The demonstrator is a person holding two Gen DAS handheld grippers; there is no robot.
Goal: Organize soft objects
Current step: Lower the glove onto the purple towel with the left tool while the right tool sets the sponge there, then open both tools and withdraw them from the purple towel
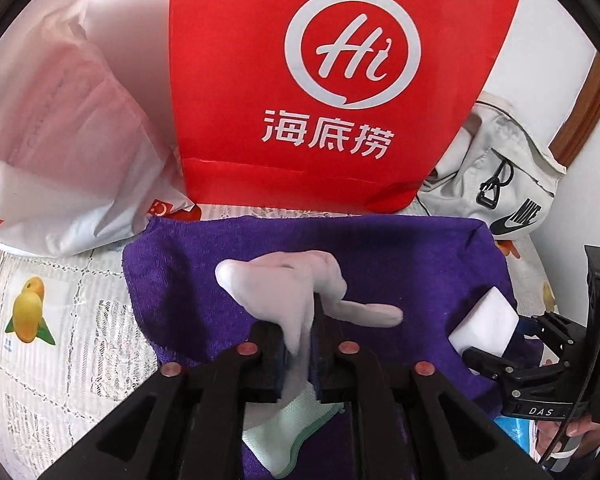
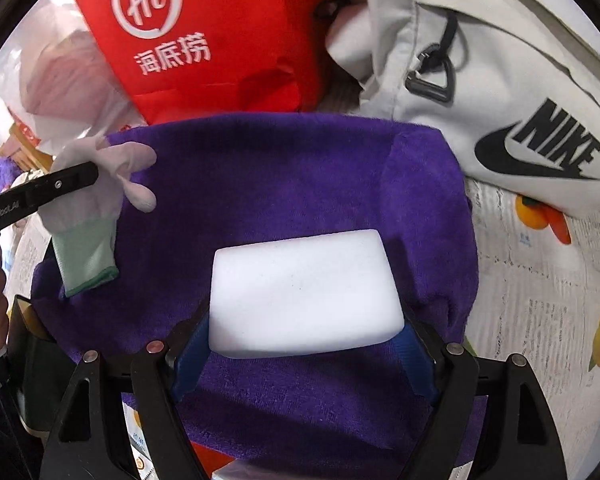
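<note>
Tongs come first: the left gripper (image 1: pixel 300 340) pinches the white glove (image 1: pixel 296 296) tight, and the right gripper (image 2: pixel 304 344) stands wide around the white sponge (image 2: pixel 304 296). Both point steeply down over the purple towel (image 2: pixel 284 168). I think it's best to lower each gently, then let go. The red bag (image 1: pixel 340 80) stands behind.

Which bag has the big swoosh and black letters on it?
The pale grey bag on the right, lying slumped. The red bag stands upright with a white round logo, and the white plastic bag shows neither.
</note>
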